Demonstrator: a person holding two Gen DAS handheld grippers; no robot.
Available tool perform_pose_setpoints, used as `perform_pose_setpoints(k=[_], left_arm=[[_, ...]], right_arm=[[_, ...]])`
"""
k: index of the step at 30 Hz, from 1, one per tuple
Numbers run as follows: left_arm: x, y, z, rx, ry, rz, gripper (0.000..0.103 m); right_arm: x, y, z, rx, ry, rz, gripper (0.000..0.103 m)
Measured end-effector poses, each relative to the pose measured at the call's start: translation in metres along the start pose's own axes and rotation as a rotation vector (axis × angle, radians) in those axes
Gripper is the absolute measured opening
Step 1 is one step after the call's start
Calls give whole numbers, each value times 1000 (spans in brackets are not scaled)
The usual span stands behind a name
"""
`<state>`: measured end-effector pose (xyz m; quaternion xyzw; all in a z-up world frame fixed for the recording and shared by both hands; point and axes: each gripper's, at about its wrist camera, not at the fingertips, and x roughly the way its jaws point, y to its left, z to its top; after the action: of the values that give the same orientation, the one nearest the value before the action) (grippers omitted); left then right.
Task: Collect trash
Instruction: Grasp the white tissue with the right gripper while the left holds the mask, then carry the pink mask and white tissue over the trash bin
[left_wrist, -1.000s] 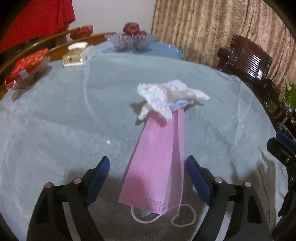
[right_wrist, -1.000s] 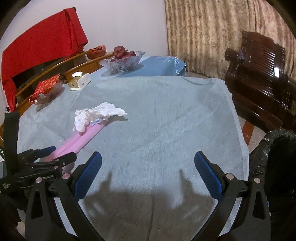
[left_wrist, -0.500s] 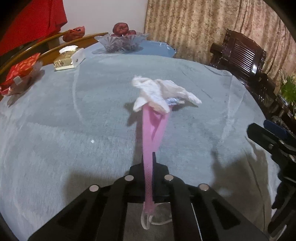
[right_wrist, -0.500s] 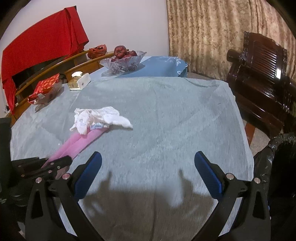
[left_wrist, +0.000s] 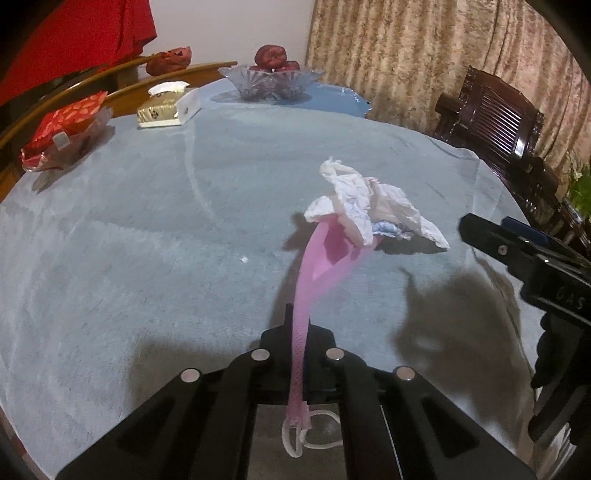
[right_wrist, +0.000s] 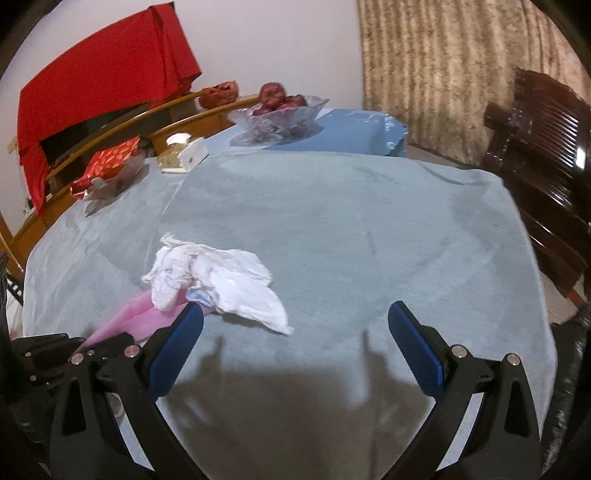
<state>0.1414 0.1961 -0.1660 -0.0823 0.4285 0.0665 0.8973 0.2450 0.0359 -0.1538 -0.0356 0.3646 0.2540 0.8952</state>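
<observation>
Round table (left_wrist: 110, 258) draped in a pale blue-grey cloth, with patterned curtains (left_wrist: 424, 55) and a dark wooden chair (left_wrist: 491, 114) behind. Far side: glass bowl (left_wrist: 271, 79) of dark red fruit, gold tissue box (left_wrist: 168, 107), red packet (left_wrist: 64, 127) in a clear dish, red cloth (right_wrist: 103, 81) hanging at the wall.

Left gripper (left_wrist: 297, 332) pressed together on the near end of a pink face mask (left_wrist: 314, 269), pinched edge-on between the jaws, white ear loop (left_wrist: 310, 432) dangling below. Mask stretched forward from the pinch toward mid-table, far end tucked under a crumpled white tissue (left_wrist: 365, 206). Tissue resting partly on the mask, partly on the cloth, with a bluish scrap showing beneath it. Small white crumb (left_wrist: 243, 260) lying on the cloth to the left of the mask.

Right gripper (right_wrist: 295, 347) spread wide, blue pads (right_wrist: 415, 345) well apart, nothing between them, hovering over the near part of the table just right of the tissue (right_wrist: 221, 284). Left pad close beside the mask (right_wrist: 136, 319) and the tissue's edge; contact cannot be told. Black bag (right_wrist: 572, 406) at the right edge of the right wrist view.
</observation>
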Motion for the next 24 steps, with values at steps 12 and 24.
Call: perform_pose_setpoints(k=[12,24], left_arm=[[10,7,4,-14,7,-18,2],[12,4,17,-43,-21,10,2]], right_arm=[[45,11,10,-42,121,112,43],[2,5,2,-71,79,142,6]])
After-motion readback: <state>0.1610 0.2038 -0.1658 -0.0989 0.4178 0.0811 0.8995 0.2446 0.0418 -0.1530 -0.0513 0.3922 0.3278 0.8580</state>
